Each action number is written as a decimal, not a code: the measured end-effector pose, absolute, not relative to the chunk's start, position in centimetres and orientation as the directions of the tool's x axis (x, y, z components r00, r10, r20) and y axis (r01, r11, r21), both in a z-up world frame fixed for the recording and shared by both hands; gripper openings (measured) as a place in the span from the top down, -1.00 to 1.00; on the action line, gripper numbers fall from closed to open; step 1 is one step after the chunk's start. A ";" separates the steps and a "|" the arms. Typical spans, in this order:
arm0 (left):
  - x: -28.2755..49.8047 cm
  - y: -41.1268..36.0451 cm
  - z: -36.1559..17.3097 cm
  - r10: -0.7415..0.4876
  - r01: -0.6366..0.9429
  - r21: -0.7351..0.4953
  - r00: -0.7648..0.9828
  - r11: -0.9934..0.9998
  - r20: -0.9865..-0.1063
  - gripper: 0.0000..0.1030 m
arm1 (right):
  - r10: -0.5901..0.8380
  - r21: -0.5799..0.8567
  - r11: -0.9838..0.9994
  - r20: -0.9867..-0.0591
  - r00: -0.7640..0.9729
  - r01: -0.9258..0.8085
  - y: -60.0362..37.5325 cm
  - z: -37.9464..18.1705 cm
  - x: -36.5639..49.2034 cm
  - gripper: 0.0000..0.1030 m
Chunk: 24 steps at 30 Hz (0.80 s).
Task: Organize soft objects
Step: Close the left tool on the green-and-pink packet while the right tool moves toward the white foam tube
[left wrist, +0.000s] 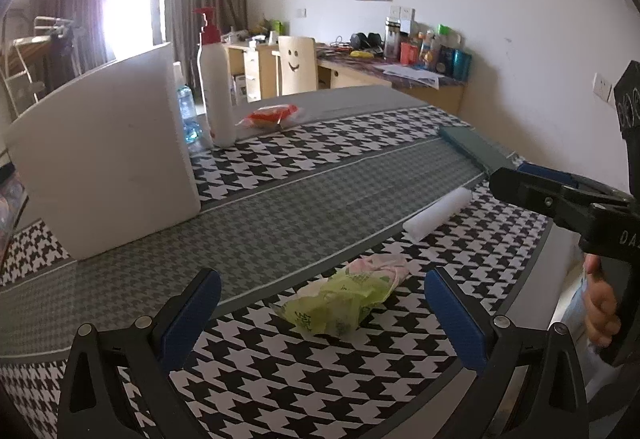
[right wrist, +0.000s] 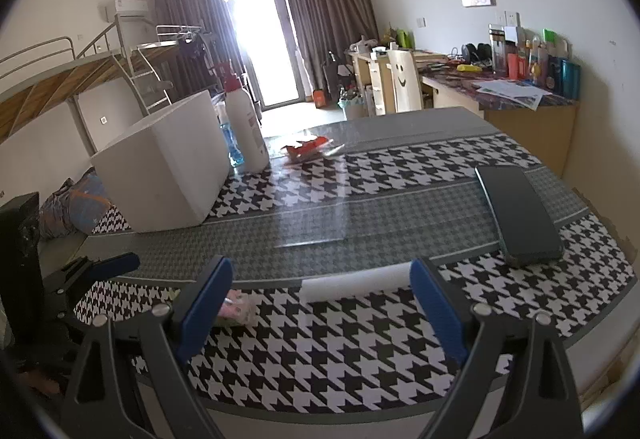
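1. My left gripper [left wrist: 322, 303] hovers low over the table covered in black-and-white houndstooth cloth with grey bands [left wrist: 304, 371], its blue-padded jaws spread wide and holding nothing.
2. Just ahead of it, between the two pads in view, lies a crumpled light-green plastic bag [left wrist: 338, 305] with a pink-and-white floral cloth [left wrist: 384, 267] bunched against its far side; neither pad touches them.
3. My right gripper [right wrist: 322, 303] is released too, jaws apart and empty, above the same near edge of the table.
4. A small white rolled towel [right wrist: 356, 283] lies crosswise just beyond the right fingertips, its right end close to the right pad; I cannot tell whether they touch.
5. From the left wrist view the rolled towel sits near the right gripper's tips, apart from the green bag.
6. A tall white rectangular box [left wrist: 108, 155] stands on the far left of the table, with a white pump bottle with a red top [left wrist: 216, 87] and a clear bottle of blue liquid [left wrist: 186, 111] behind it.
7. A red-and-orange snack packet [left wrist: 272, 116] lies further back, and a dark flat rectangular case [right wrist: 520, 215] rests on the right side.
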<state>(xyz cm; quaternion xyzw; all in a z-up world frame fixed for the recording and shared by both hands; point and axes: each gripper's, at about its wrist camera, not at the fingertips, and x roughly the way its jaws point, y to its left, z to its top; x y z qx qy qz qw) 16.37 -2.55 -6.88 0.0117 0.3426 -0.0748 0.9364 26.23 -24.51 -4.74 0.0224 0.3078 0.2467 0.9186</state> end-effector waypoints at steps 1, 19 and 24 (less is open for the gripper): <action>16.4 -2.6 -7.0 -0.134 0.154 -0.025 0.753 0.988 -0.645 -0.98 | 0.466 0.196 0.878 -0.558 0.686 -0.437 -24.6 -4.9 26.2 -0.81; 18.7 -3.9 -9.0 -0.164 0.271 0.039 0.685 0.962 -0.710 -0.96 | 0.449 0.244 0.890 -0.613 0.650 -0.385 -25.5 -7.1 27.1 -0.81; 19.1 -4.4 -9.7 -0.166 0.304 0.053 0.650 0.951 -0.742 -0.70 | 0.450 0.257 0.890 -0.620 0.642 -0.376 -25.7 -7.5 27.4 -0.81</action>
